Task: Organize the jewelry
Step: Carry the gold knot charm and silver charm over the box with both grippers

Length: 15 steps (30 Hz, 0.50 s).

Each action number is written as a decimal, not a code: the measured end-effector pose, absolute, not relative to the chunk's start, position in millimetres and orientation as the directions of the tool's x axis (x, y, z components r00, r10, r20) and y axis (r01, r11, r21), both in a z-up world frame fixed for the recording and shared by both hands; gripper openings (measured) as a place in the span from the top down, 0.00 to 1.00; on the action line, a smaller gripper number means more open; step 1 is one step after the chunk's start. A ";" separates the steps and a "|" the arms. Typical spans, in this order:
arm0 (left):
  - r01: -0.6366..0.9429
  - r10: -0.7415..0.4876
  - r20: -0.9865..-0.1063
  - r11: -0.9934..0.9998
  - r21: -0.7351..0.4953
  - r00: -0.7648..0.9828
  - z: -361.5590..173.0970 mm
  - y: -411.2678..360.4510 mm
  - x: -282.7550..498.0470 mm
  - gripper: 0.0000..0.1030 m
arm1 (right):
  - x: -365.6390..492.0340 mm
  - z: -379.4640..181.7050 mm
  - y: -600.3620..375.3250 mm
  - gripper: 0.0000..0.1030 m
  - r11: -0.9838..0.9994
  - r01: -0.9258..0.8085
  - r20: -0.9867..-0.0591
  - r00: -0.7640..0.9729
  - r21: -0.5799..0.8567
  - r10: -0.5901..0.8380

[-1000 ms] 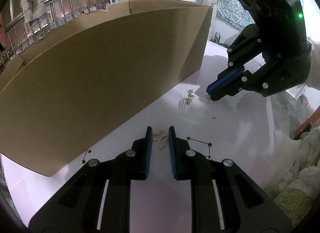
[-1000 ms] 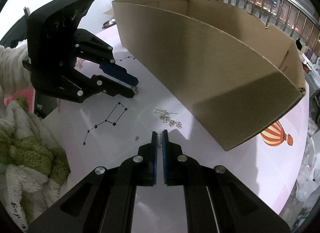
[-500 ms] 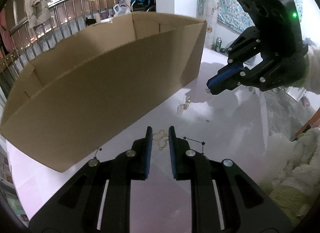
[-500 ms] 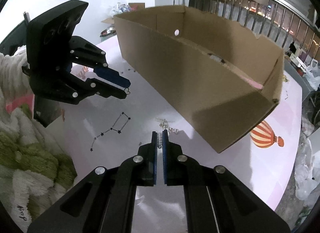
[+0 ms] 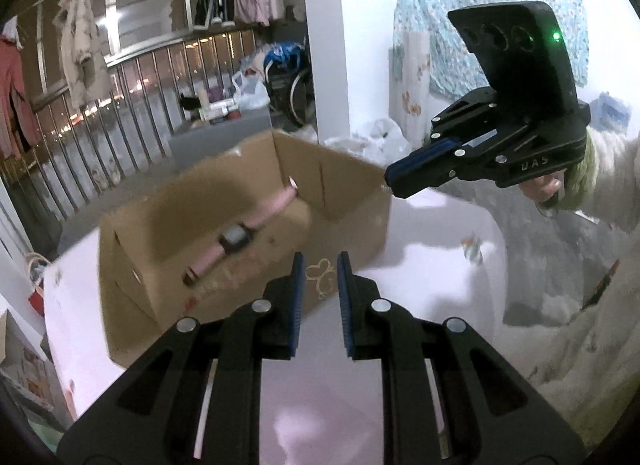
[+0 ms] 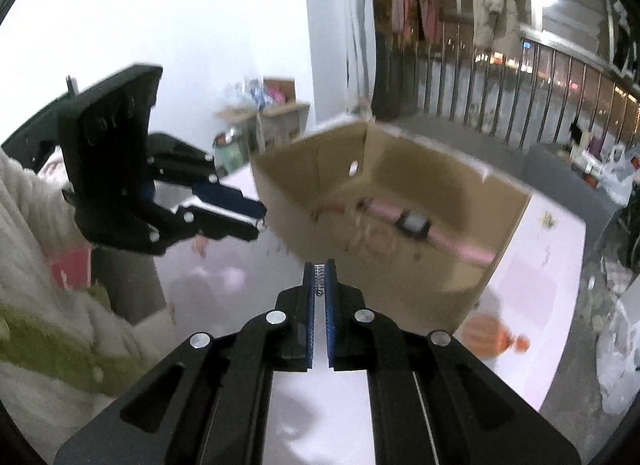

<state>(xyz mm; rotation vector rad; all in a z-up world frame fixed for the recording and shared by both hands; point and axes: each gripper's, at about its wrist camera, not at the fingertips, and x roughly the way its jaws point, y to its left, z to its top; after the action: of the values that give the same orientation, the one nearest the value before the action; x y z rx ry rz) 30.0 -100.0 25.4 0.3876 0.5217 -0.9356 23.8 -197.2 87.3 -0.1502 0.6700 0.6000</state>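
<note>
Both views were motion-blurred. Left tool (image 5: 319,277) pinched a thin gold ornament (image 5: 320,279), shape hard to read, above the near wall of the cardboard box (image 5: 352,201). Right tool (image 6: 319,279) was nearly closed on a small silver comb-like piece (image 6: 319,280). A pink watch (image 5: 240,239) lay in the box on the worktop (image 5: 440,265).

Ahead of me a white pillar (image 5: 322,37) splits the room. To one side runs a metal railing (image 5: 120,113) with coats hung on a rail above (image 5: 82,53) — city lights glow through the bars. A patterned blue cloth (image 5: 472,5) hangs on the white wall; a wheelchair (image 5: 290,81) stands by the pillar.
</note>
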 end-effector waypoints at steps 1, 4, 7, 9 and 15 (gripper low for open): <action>0.832 -0.652 -0.576 0.546 0.092 0.492 28.8 -102.1 35.5 0.85 | 29.9 92.0 -198.2 0.95 0.826 -0.562 -0.616 0.634 0.048 0.467; 0.825 -0.641 -0.589 0.559 0.081 0.492 30.8 -110.1 56.6 0.85 | 49.3 94.1 -203.3 0.95 0.840 -0.542 -0.623 0.647 0.029 0.439; 0.821 -0.626 -0.619 0.568 0.055 0.474 26.2 -124.1 79.7 0.85 | 70.1 87.3 -206.9 0.95 0.848 -0.529 -0.643 0.639 0.031 0.422; 0.822 -0.625 -0.634 0.568 0.031 0.455 21.4 -133.2 91.3 0.85 | 80.5 80.0 -209.5 0.95 0.852 -0.522 -0.660 0.631 0.026 0.407; 0.818 -0.611 -0.675 0.576 -0.019 0.414 3.2 -149.4 116.0 0.85 | 103.1 56.5 -213.0 0.95 0.857 -0.514 -0.706 0.595 0.033 0.384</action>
<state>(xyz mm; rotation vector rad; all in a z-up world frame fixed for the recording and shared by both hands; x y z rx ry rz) 116.0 -149.4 3.2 0.3377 0.6913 -0.9188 103.1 -213.0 56.5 -0.1817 0.7741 0.5245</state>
